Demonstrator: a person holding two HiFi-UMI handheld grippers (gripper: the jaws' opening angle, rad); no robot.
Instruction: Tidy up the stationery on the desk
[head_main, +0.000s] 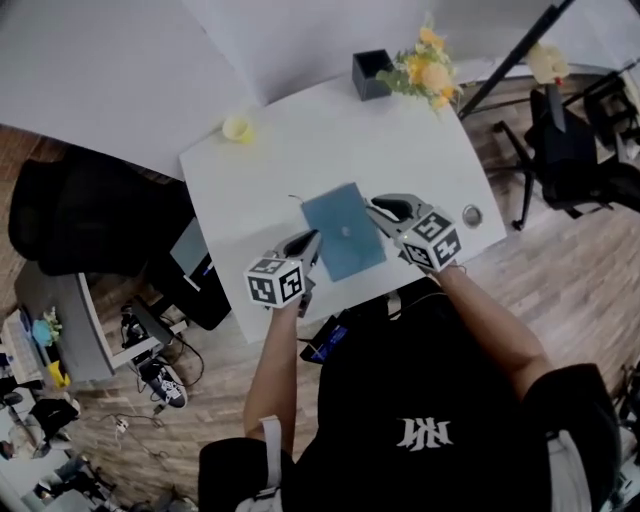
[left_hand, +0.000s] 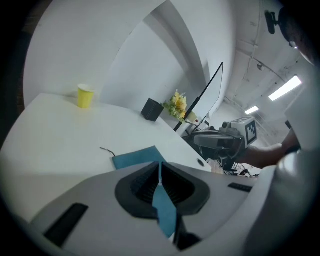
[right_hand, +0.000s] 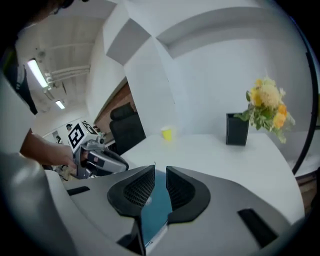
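Observation:
A blue notebook (head_main: 345, 232) lies closed near the front edge of the white desk (head_main: 300, 150). My left gripper (head_main: 312, 240) sits at its left edge, and in the left gripper view the jaws (left_hand: 160, 167) are shut on a thin blue sheet of the notebook (left_hand: 135, 157). At the book's right edge is my right gripper (head_main: 378, 208). Its own view shows the gripper (right_hand: 160, 172) shut on the notebook (right_hand: 159, 205), held edge-on. A thin dark cord (left_hand: 106, 150) trails from the book's far corner.
A black pen holder (head_main: 370, 73) and a yellow flower bunch (head_main: 430, 65) stand at the desk's far right. A yellow cup (head_main: 238, 128) stands at the far left. A round grommet (head_main: 472, 214) sits near the right edge. Office chairs (head_main: 570, 150) flank the desk.

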